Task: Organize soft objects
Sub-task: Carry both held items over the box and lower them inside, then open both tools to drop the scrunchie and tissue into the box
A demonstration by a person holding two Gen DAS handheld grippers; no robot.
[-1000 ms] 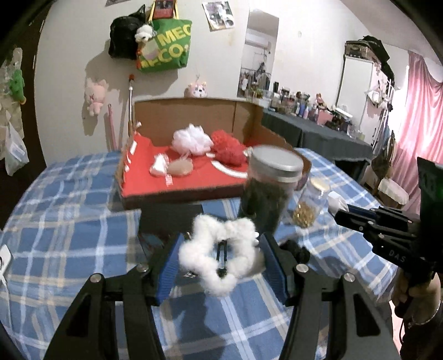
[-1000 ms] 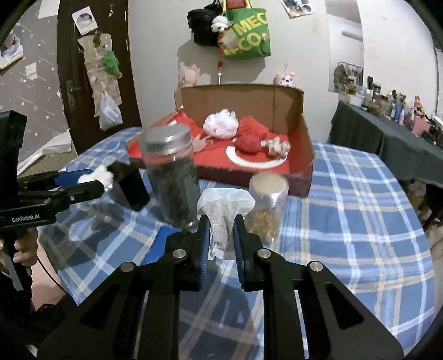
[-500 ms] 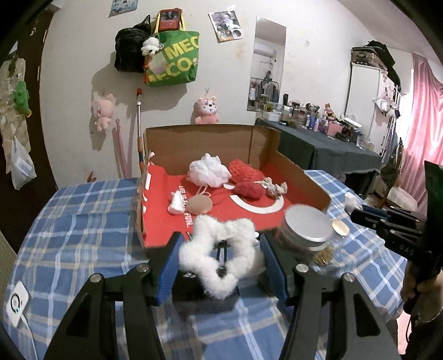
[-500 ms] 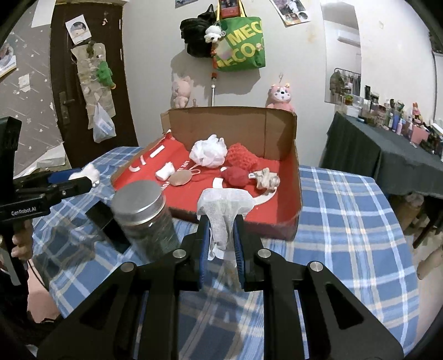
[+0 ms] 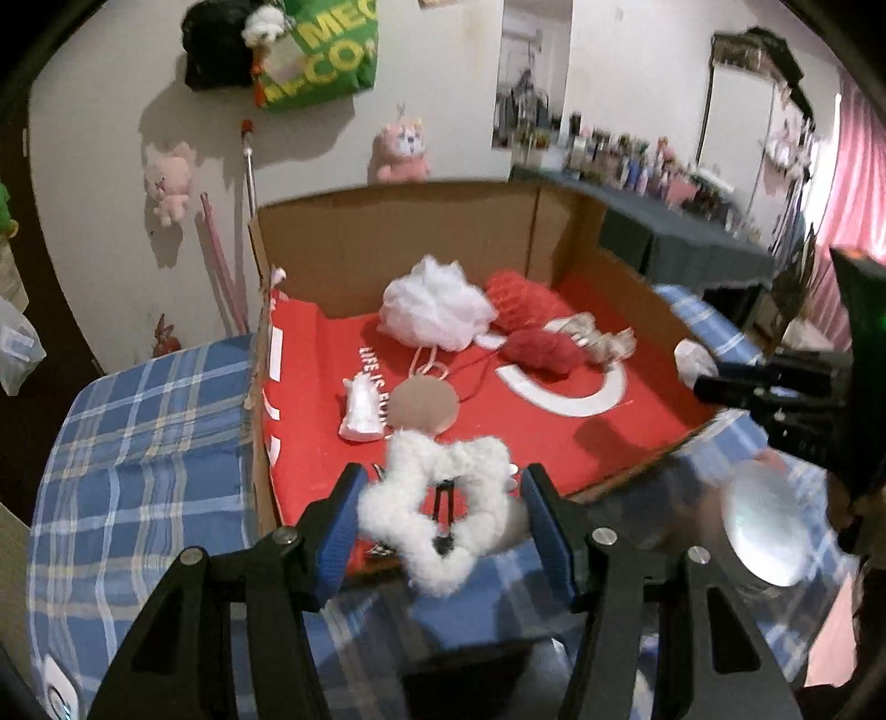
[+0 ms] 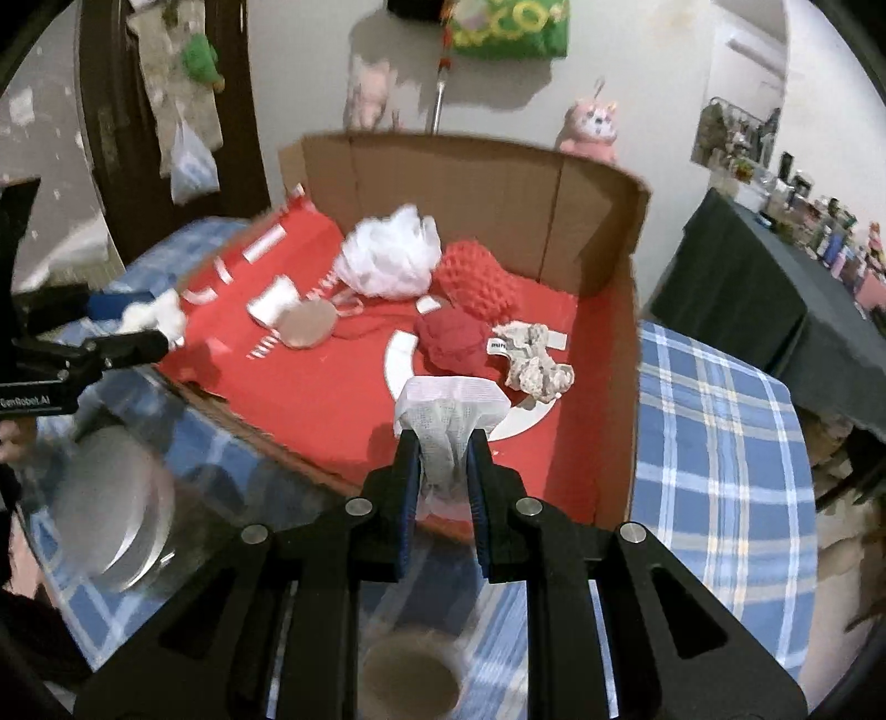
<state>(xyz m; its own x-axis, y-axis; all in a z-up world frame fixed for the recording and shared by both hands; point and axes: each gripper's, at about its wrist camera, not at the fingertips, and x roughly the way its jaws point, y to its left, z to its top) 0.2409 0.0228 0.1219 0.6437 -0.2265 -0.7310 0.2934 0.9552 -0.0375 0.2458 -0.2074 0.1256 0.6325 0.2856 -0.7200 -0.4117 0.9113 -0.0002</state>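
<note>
Left wrist view: the left gripper (image 5: 440, 526) has its blue pads about half apart, and they press on both sides of a fluffy white star ring (image 5: 443, 512). The ring hangs just above the near edge of the cardboard box (image 5: 398, 243).

In the right wrist view, the right gripper (image 6: 443, 476) is squeezed tight on a white cloth (image 6: 451, 412). The cloth sticks up between the pads, over the near part of the box.

The box sits on a table with a blue checked cloth (image 6: 714, 443). Inside the box is a red sheet (image 5: 554, 437). On the sheet lie a white puff (image 5: 434, 310), a red knit thing (image 6: 476, 279), a red ball of yarn (image 6: 457, 338), a crumpled pale rag (image 6: 534, 368), a round tan pad (image 5: 423, 407) and a small white piece (image 5: 362, 410).

In front of the box there is a jar with a silver lid (image 5: 767, 540), blurry.

Behind the box is a white wall with a green bag (image 5: 326, 55), a black bag (image 5: 213, 44) and pink soft toys (image 5: 401, 147). To the right of the box is a dark table with many small bottles (image 5: 626, 160), and a pink curtain (image 5: 853, 160) beyond it.

The red sheet has white words that start "LIFE IS". The green bag shows "MEC". The left gripper's handle reads "GenRobot.AI" in the right wrist view.
</note>
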